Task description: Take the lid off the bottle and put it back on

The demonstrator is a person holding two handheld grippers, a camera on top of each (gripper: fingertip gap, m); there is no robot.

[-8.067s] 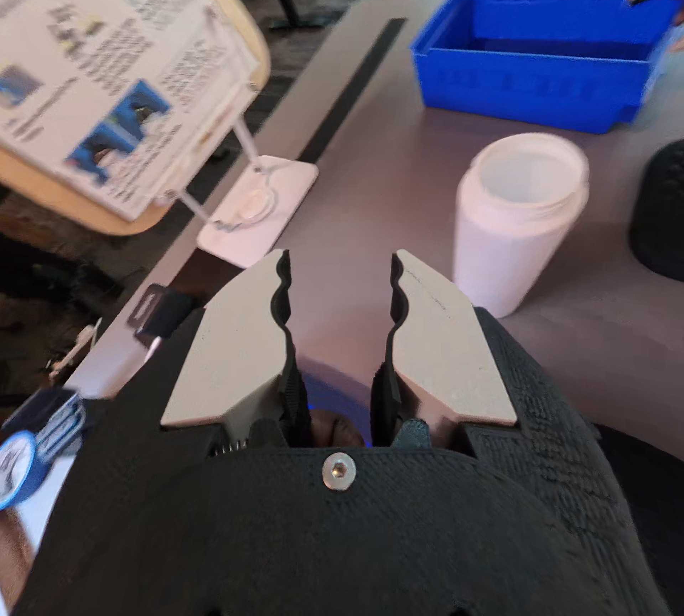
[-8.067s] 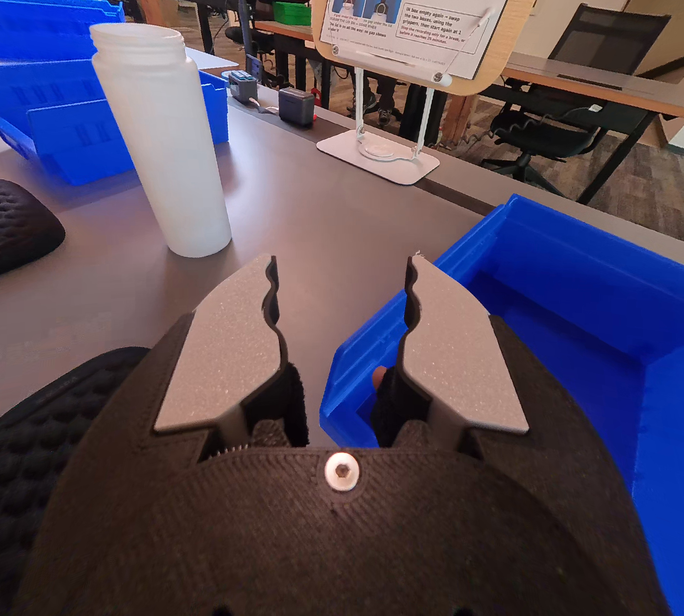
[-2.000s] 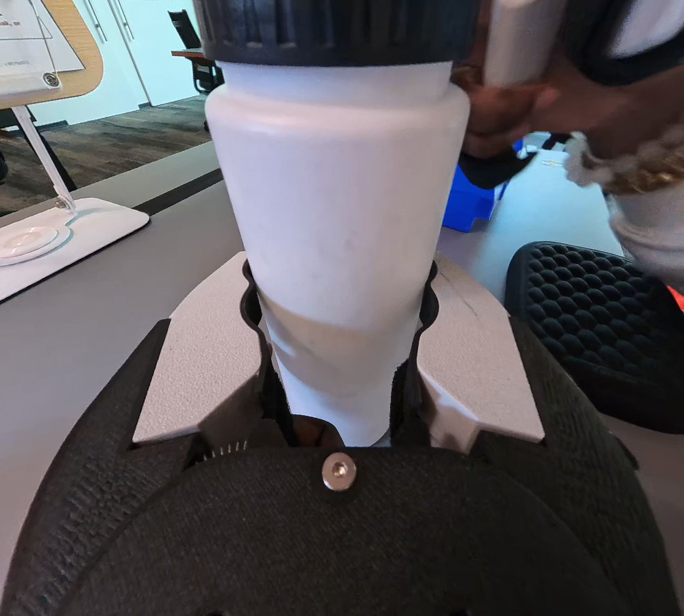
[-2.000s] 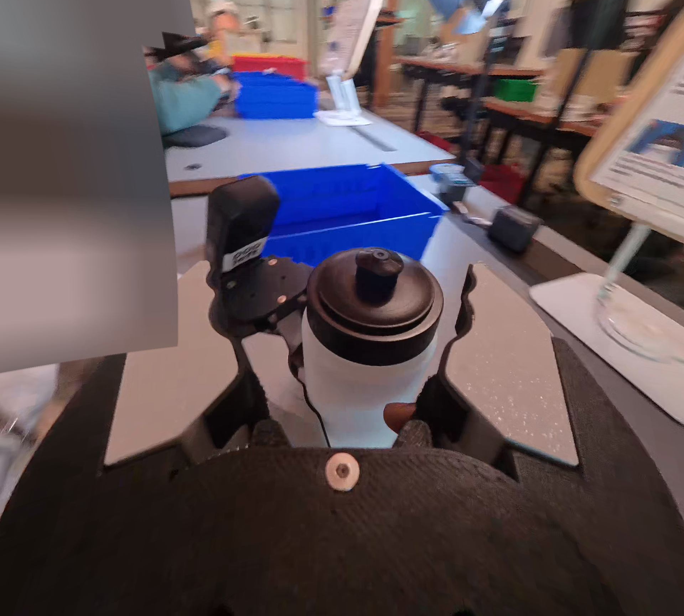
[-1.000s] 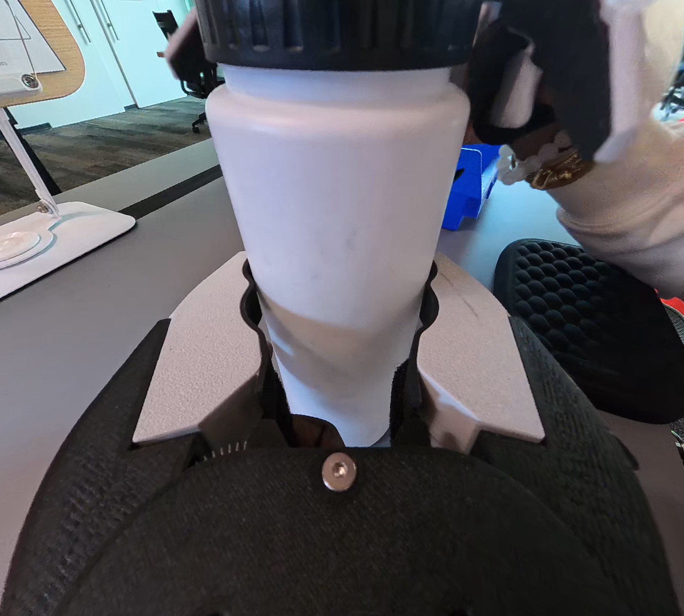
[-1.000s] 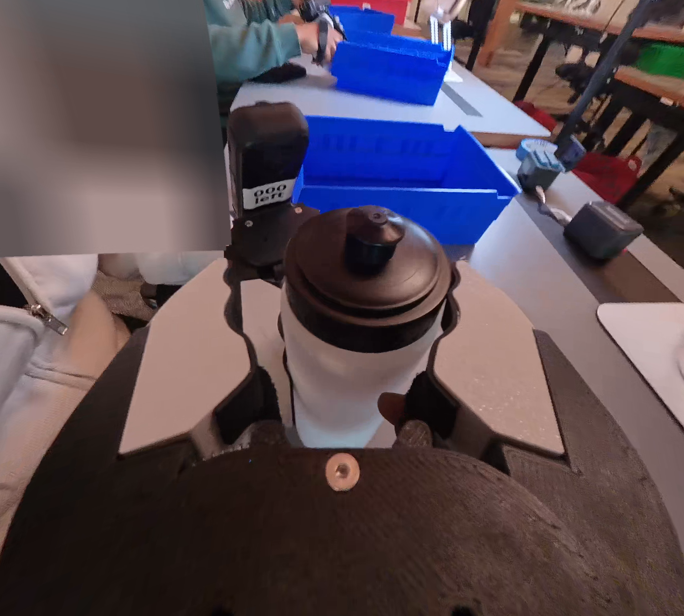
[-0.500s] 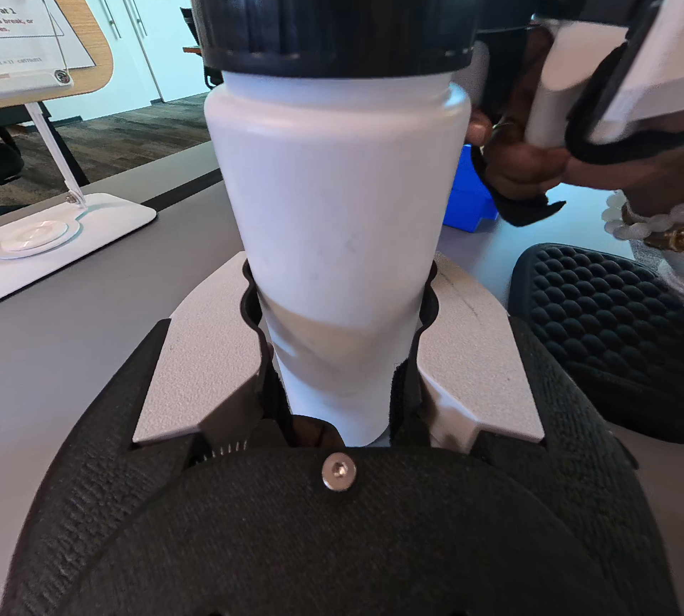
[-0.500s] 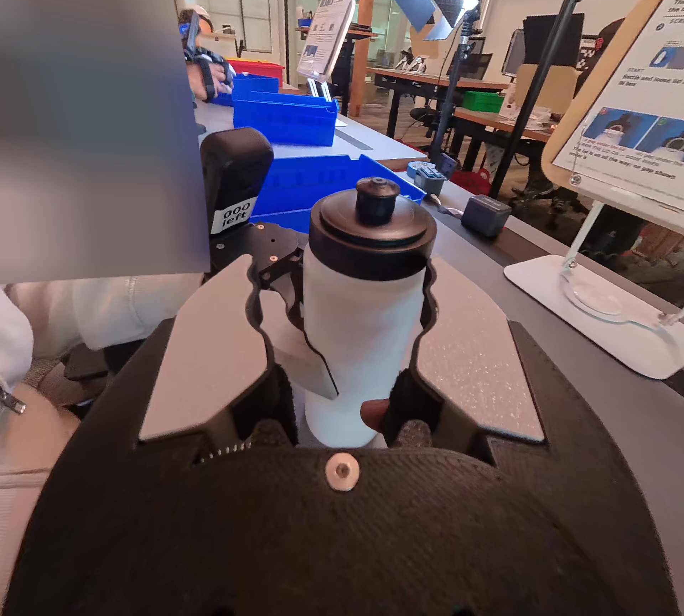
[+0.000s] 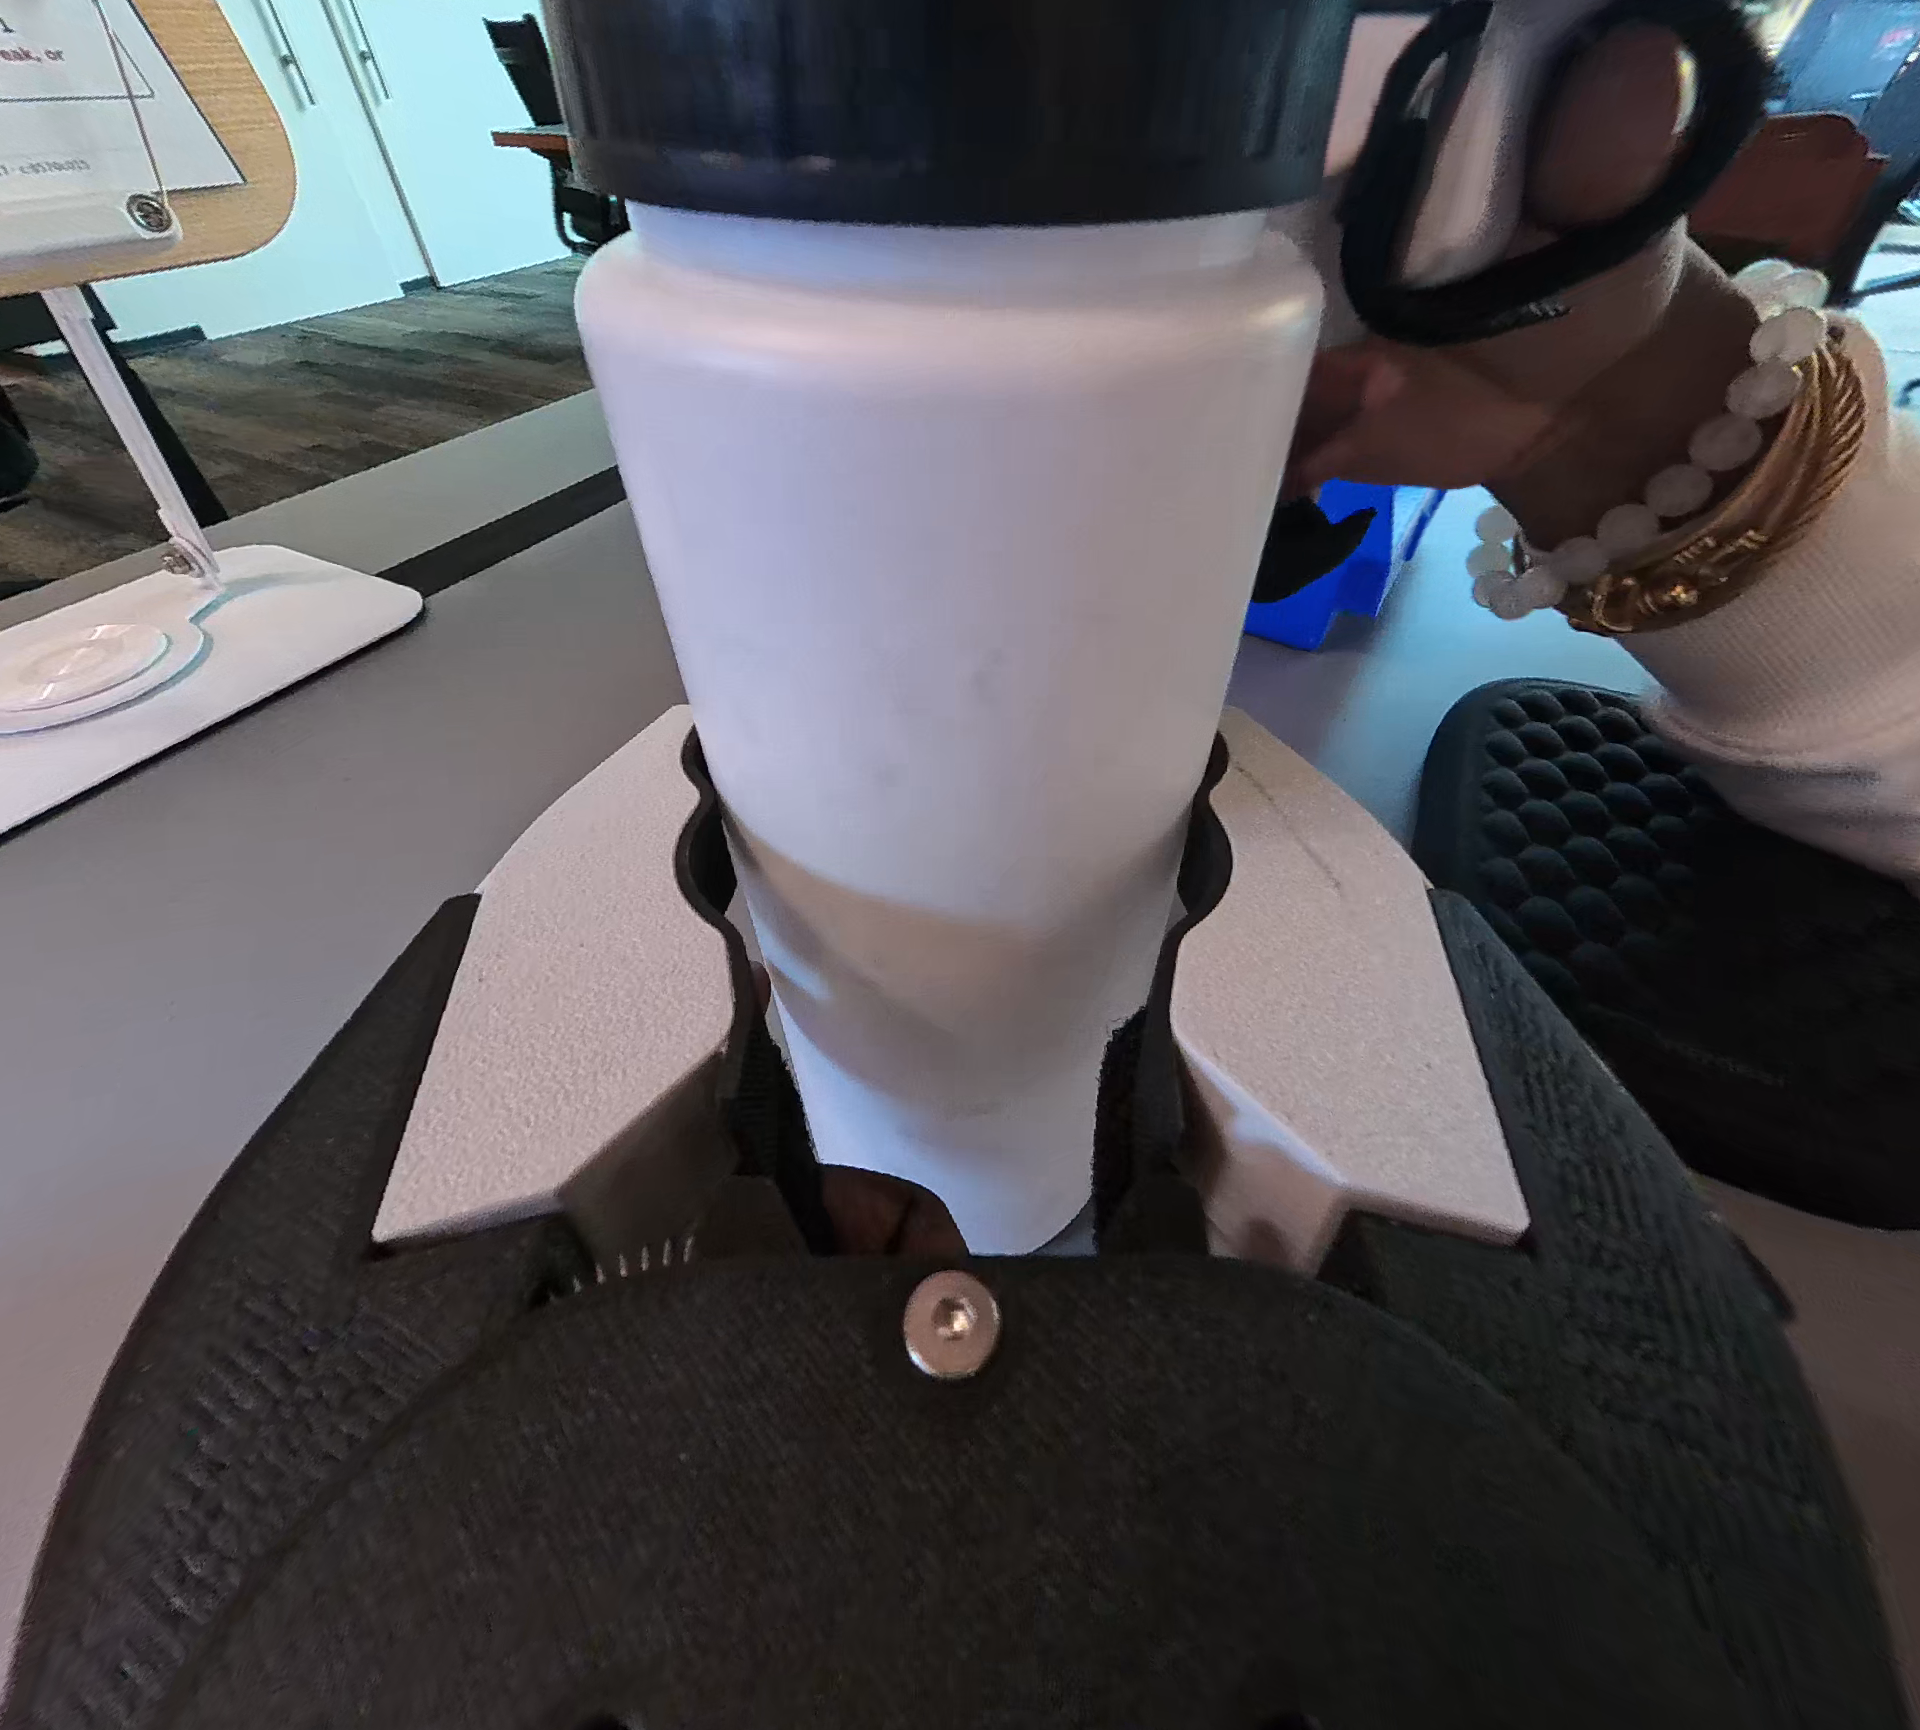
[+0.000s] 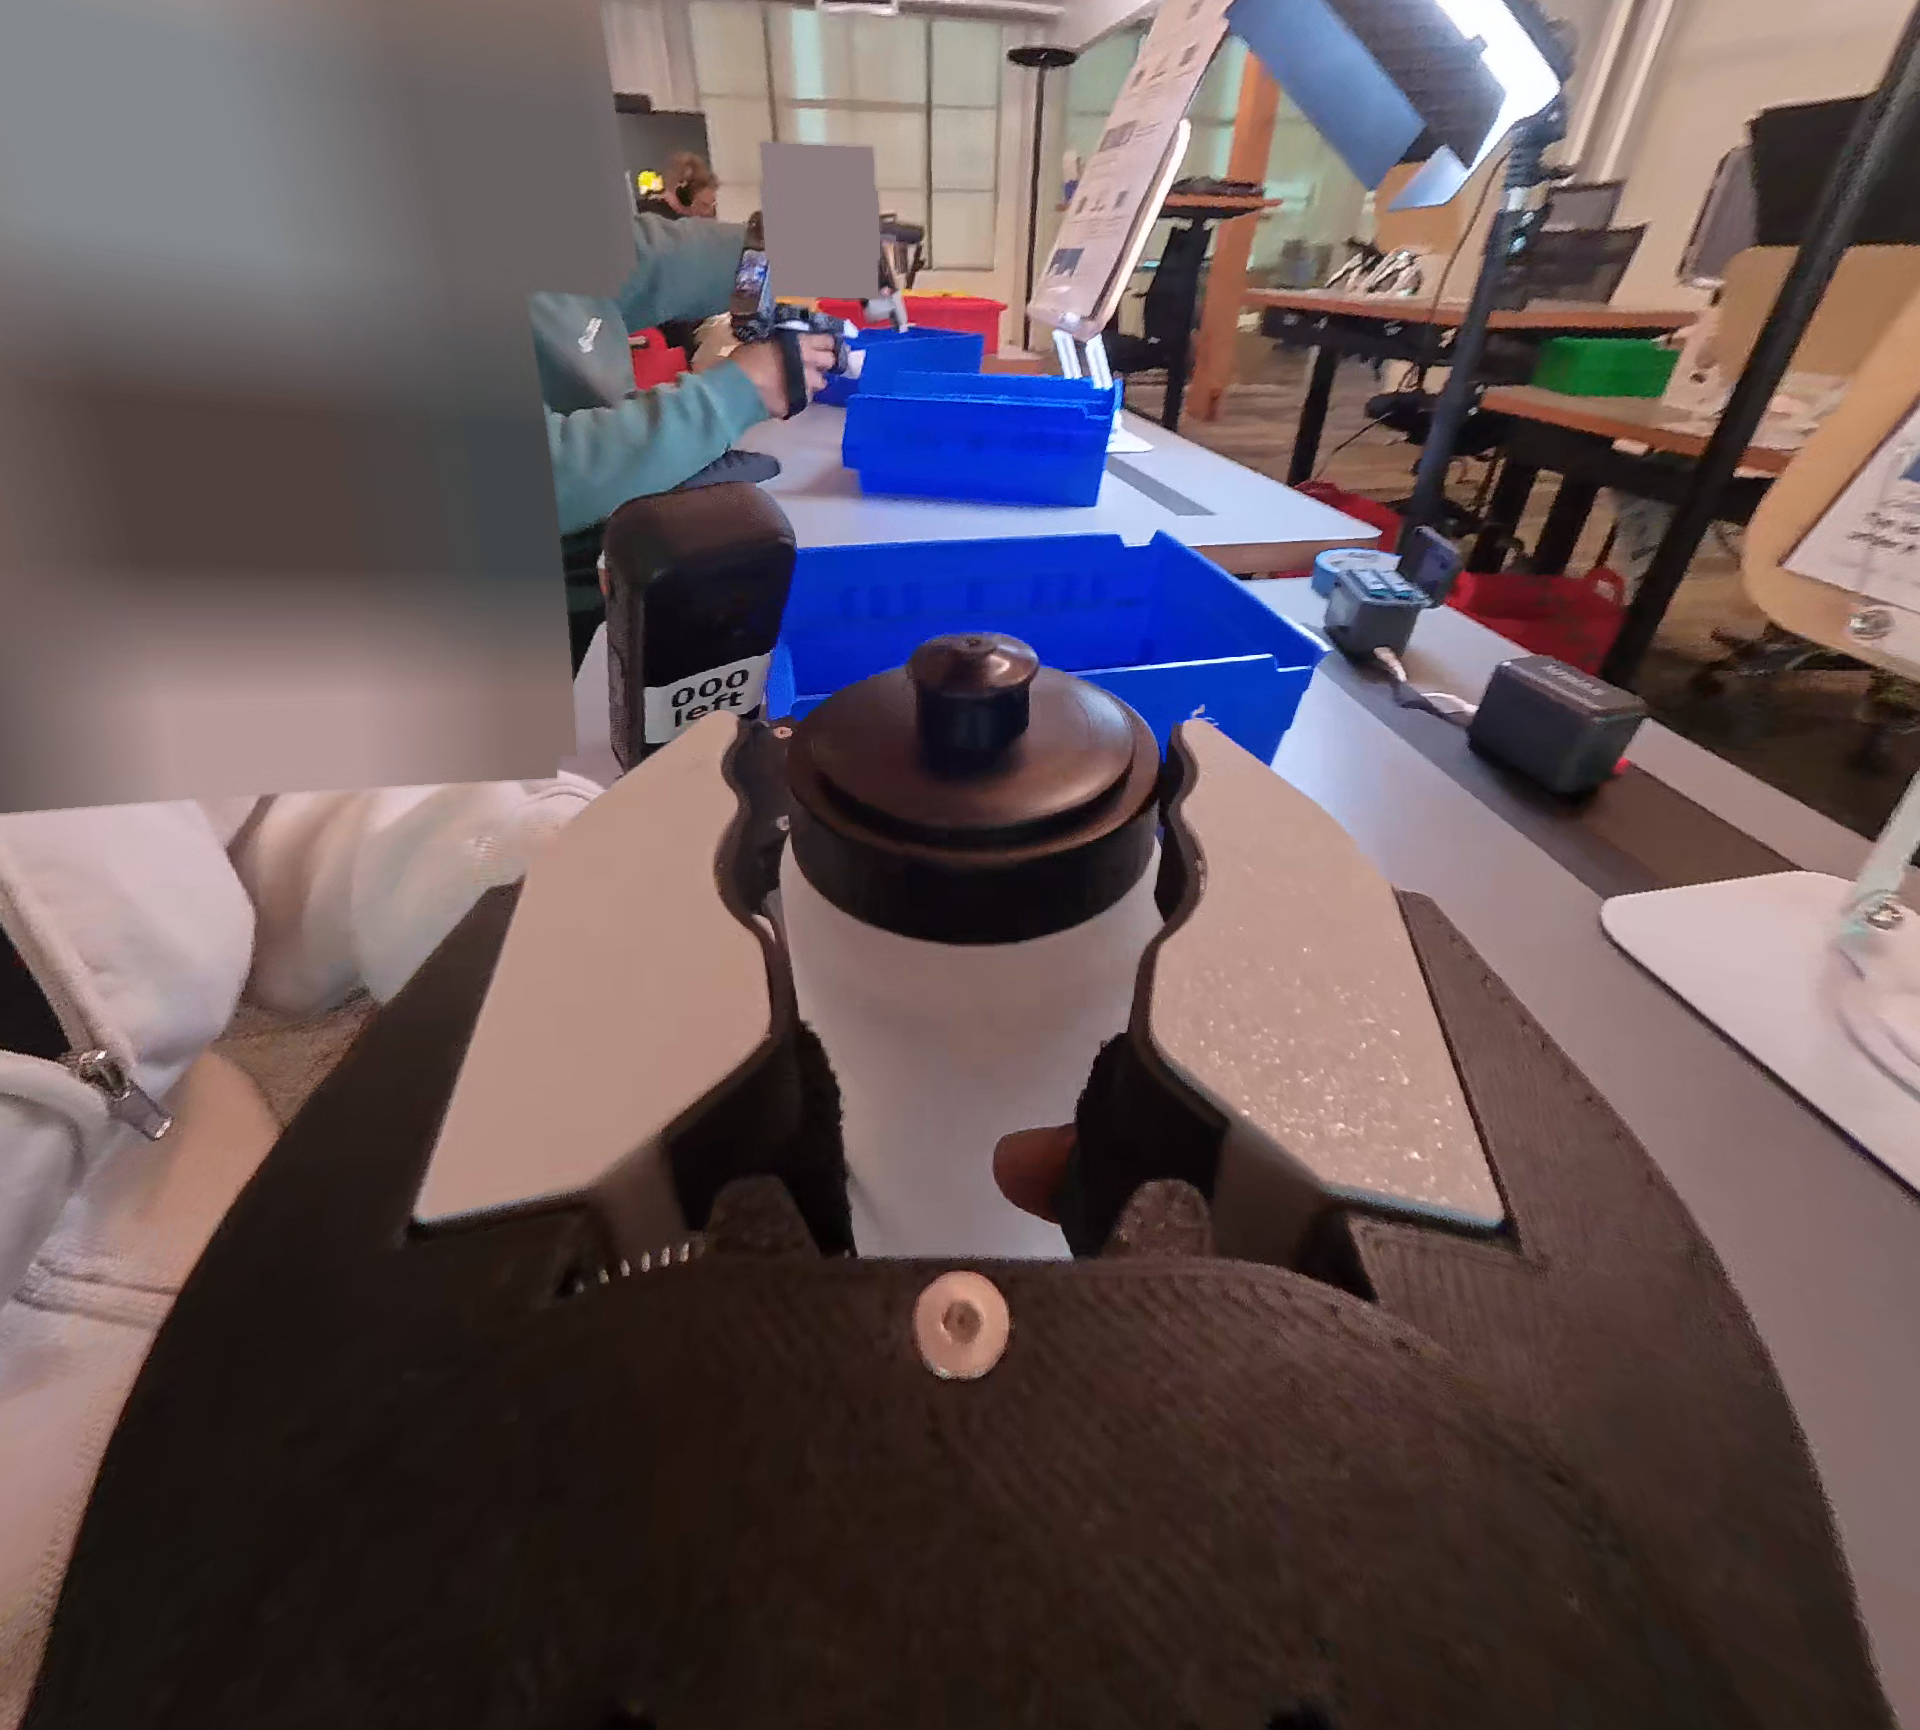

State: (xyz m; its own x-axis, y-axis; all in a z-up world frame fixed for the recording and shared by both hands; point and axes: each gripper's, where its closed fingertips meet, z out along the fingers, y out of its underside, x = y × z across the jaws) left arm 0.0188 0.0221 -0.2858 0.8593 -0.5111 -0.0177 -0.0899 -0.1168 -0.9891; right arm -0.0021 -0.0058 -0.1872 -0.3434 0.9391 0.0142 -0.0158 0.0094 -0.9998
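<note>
A white bottle [image 9: 935,537] stands upright with a black lid [image 9: 935,18] on its neck. My left gripper [image 9: 956,766] is shut on the bottle's lower body. In the right wrist view the lid [image 10: 966,807] has a small spout and sits on the bottle [image 10: 956,1057]. My right gripper [image 10: 961,776] is closed around the lid, one finger touching each side. The hand [image 9: 1558,454] that holds the right gripper shows blurred beside the lid in the left wrist view. The left gripper's black body [image 10: 707,631] shows behind the bottle.
A blue bin [image 10: 1039,631] stands just behind the bottle on the grey table [image 9: 260,901]. A black padded rest [image 9: 1662,901] lies to the right. A white sign stand base [image 9: 156,641] is at the left, and it also shows in the right wrist view [image 10: 1766,1005]. A small grey device [image 10: 1558,724] lies near the table's far edge. The grippers' ends are close to 10 centimetres from one another.
My right gripper has risen from the bottle's body to the lid and its fingers have closed in on it. My left gripper still holds the bottle in the same place.
</note>
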